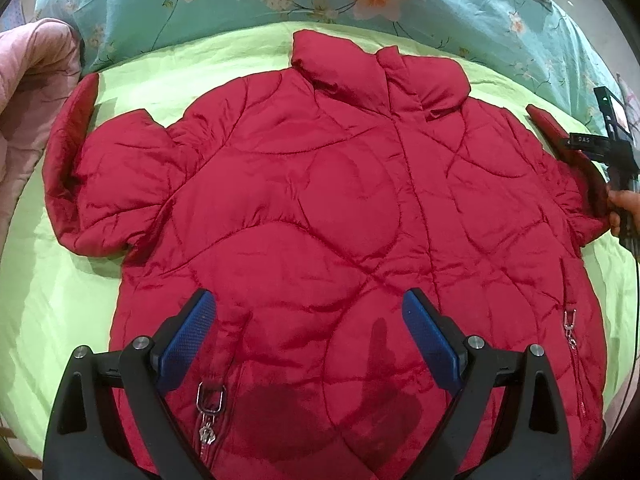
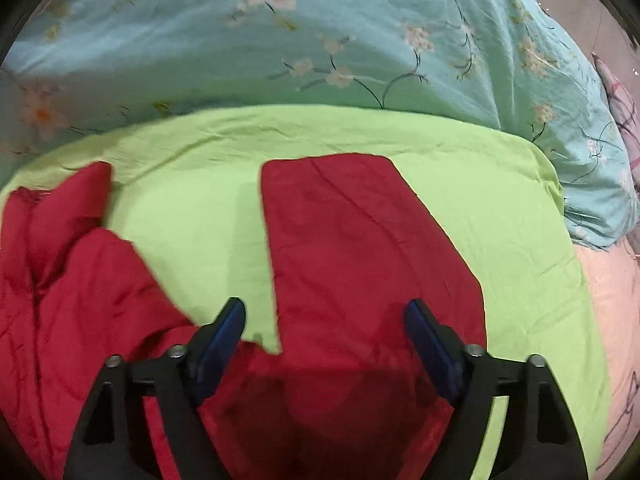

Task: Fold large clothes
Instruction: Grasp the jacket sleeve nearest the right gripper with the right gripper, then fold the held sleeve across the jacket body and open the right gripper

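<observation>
The red jacket [image 1: 320, 208] lies front-up and spread flat on the green sheet [image 1: 48, 300], and everything else is placed from it. Nearest its hem, the left gripper [image 1: 308, 332] hovers over the lower front, jaws wide apart and holding nothing; a zip pull [image 1: 209, 400] lies just under its left finger. The jacket's long axis runs straight away from this gripper, hem close and collar [image 1: 380, 68] far.

At the jacket's right side, the right gripper [image 2: 324, 332] sits over the right sleeve [image 2: 360, 240], jaws also spread wide and empty. The sleeve stretches forward between its fingers, cuff end farthest out, with a strip of sheet between sleeve and body. So the right gripper is plainly the nearer one to that sleeve, and the coming fold probably turns on bringing it inward across the chest.

Beyond the collar, the floral blue quilt [image 1: 280, 0] edges the sheet. A pink quilt [image 1: 32, 80] lies past the left sleeve [image 1: 72, 152].
</observation>
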A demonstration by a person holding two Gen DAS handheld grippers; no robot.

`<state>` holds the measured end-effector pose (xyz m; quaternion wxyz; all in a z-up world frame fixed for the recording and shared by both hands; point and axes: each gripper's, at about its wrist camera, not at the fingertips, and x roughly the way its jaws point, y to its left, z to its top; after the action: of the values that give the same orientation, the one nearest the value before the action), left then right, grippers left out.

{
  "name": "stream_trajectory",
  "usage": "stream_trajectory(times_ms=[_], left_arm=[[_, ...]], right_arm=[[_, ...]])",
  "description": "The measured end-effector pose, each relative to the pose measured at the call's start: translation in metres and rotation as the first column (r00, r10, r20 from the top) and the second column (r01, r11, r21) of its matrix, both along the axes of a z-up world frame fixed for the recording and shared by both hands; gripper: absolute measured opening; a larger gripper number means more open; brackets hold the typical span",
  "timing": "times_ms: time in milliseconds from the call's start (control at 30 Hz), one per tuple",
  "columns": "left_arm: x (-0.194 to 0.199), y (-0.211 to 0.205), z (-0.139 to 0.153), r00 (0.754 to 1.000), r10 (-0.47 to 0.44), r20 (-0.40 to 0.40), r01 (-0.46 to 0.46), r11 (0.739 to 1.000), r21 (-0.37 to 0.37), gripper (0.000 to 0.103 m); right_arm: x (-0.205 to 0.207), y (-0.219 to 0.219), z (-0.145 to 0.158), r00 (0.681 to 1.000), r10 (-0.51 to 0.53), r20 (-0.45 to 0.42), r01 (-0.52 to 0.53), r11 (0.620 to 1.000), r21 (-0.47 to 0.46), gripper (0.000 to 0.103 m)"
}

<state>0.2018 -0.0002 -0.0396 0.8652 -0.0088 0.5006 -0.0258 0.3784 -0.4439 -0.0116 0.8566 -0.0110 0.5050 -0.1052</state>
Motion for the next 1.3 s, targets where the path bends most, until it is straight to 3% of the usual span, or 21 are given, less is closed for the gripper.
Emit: stream_trajectory(times_ms=[133,200,300,533,633,867,1000,1200,1300], left_arm=[[0.003,0.000,-0.004,1.000,0.000,-0.010,0.000,1.000,-0.007,0.095],[0.003,-0.001,-0.006,1.000,0.000,-0.012,0.000,1.000,-0.013,0.095],[0.004,-0.001,-0.005,1.000,-0.003,-0.009,0.002,1.000,-0.025,0.095],[0.003,-0.002,-0.001,1.000,-0.007,0.005,0.007,0.999,-0.040,0.095],[0.002,-0.001,0.000,1.000,-0.007,0.011,0.008,0.999,-0.047,0.095],[-0.004,0.007,0.002,1.000,-0.006,0.018,0.007,0.996,-0.087,0.095],[-0.007,0.023,0.006,1.000,0.010,0.020,-0.006,0.989,-0.148,0.095],[-0.012,0.057,0.010,0.998,0.056,0.016,-0.051,0.970,-0.236,0.095],[-0.013,0.067,0.011,0.998,0.064,0.024,-0.056,0.965,-0.254,0.095]], right_arm=[[0.008,-0.011,-0.005,0.999,-0.027,-0.019,0.027,1.000,0.012,0.047],[0.006,-0.014,-0.001,0.999,-0.033,-0.014,0.033,0.999,0.015,0.021],[-0.002,-0.015,0.010,0.999,-0.032,0.026,0.032,0.999,0.022,0.013],[-0.026,0.003,0.037,0.995,0.040,0.090,-0.049,0.993,0.106,0.009],[-0.042,0.023,0.049,0.989,0.077,0.125,-0.100,0.978,0.186,0.009],[-0.081,0.106,0.071,0.950,0.230,0.210,-0.294,0.885,0.360,0.009],[-0.098,0.168,0.066,0.911,0.352,0.215,-0.412,0.803,0.431,0.009],[-0.113,0.242,0.046,0.854,0.487,0.184,-0.513,0.729,0.453,0.009],[-0.125,0.262,0.034,0.838,0.518,0.169,-0.532,0.712,0.457,0.009]])
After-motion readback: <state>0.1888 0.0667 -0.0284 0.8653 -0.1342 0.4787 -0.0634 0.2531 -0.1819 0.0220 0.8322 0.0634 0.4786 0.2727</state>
